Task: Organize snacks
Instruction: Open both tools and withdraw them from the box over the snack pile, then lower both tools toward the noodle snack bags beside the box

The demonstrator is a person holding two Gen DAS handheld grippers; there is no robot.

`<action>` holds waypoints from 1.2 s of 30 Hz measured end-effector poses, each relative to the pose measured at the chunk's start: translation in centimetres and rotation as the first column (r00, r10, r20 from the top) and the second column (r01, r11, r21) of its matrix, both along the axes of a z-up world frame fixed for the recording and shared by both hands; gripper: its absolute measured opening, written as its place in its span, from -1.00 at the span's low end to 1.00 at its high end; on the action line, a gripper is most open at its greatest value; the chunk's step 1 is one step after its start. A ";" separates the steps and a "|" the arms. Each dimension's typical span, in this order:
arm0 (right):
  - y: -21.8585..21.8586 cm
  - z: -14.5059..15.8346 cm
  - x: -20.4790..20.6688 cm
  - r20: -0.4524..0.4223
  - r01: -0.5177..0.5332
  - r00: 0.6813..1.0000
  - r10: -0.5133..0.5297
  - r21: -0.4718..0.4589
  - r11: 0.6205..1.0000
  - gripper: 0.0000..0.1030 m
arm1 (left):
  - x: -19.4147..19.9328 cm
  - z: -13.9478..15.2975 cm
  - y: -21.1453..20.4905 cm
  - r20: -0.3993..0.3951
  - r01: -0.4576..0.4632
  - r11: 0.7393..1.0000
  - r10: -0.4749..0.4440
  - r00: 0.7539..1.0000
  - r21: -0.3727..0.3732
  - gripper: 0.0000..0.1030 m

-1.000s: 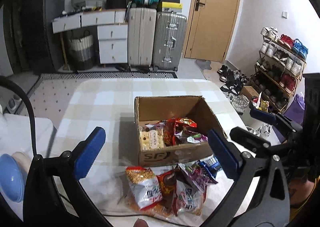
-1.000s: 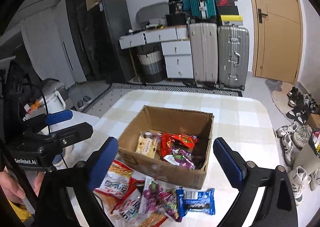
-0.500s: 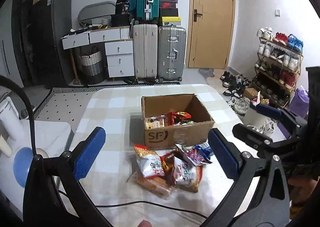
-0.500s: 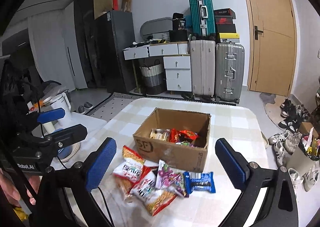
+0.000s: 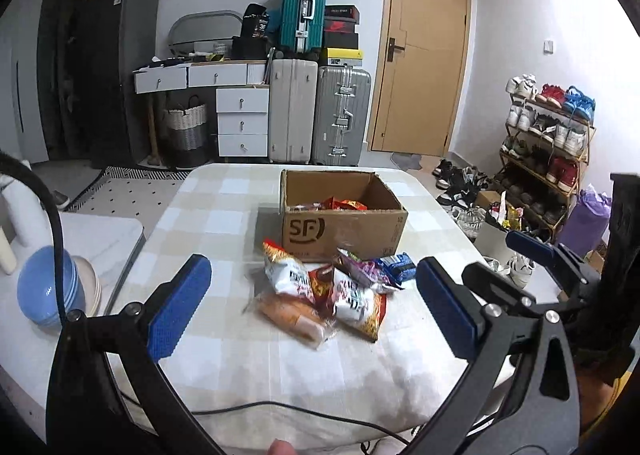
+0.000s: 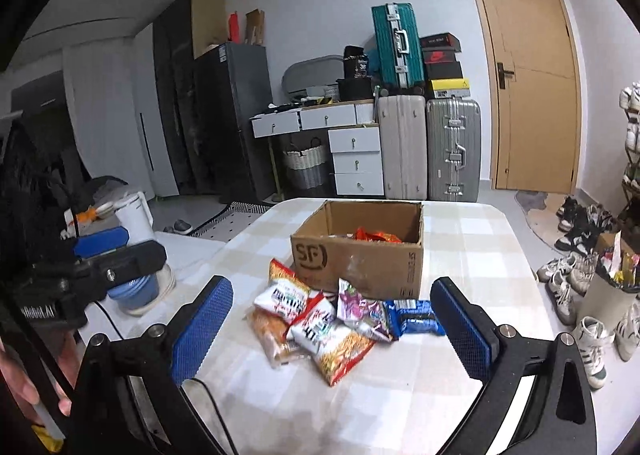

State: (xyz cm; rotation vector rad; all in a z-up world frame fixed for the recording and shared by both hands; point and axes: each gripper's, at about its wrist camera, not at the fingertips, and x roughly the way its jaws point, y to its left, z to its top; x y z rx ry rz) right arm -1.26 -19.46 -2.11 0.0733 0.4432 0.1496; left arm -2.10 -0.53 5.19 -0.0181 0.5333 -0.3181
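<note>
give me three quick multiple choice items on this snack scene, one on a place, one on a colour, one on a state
1. Where is the loose snack pile?
A. inside the box
B. on the table in front of the box
C. on the floor

2. What colour is the packet at the pile's right end?
A. blue
B. green
C. yellow

3. How is the right gripper?
A. shut on a packet
B. shut, empty
C. open, empty

Answers: B, the packets lie before the cardboard box; A, its wrapper is blue; C, the fingers stand wide apart with nothing held.
</note>
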 end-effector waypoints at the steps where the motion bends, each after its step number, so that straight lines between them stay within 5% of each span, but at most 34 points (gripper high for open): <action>1: 0.5 -0.6 -0.5 0.002 -0.011 1.000 0.011 -0.018 1.000 0.96 | -0.2 -0.3 0.3 -0.004 -0.002 1.000 0.002 1.000 -0.008 0.98; 6: 2.0 -2.5 -1.6 0.026 -0.029 0.999 0.032 -0.085 0.996 0.96 | -0.1 -2.3 1.7 -0.017 -0.028 1.000 0.028 0.999 -0.011 0.98; 10: 2.4 -4.2 -1.6 0.062 -0.066 0.995 0.074 -0.110 0.992 0.96 | 0.3 -4.3 2.2 0.053 -0.079 0.996 0.078 0.996 0.030 0.98; 17: 2.3 -7.2 2.2 -0.017 -0.086 0.996 0.084 -0.119 0.989 0.96 | 4.7 -8.9 2.5 -0.079 -0.095 0.995 0.097 0.992 0.027 0.98; 23: 0.9 -10.3 6.2 -0.149 -0.055 0.988 0.045 -0.059 0.997 0.96 | 9.8 -13.1 1.3 -0.256 -0.089 0.990 0.115 0.960 0.111 0.98; 32: -1.0 -13.4 10.5 -0.282 -0.046 0.958 0.054 0.037 0.998 0.96 | 14.6 -14.8 0.3 -0.313 -0.062 0.987 0.107 0.944 0.151 0.98; 36: -0.6 -13.5 11.6 -0.269 -0.058 0.961 0.061 0.017 0.998 0.96 | 16.9 -15.2 1.3 -0.350 -0.084 0.993 0.110 0.930 0.089 0.98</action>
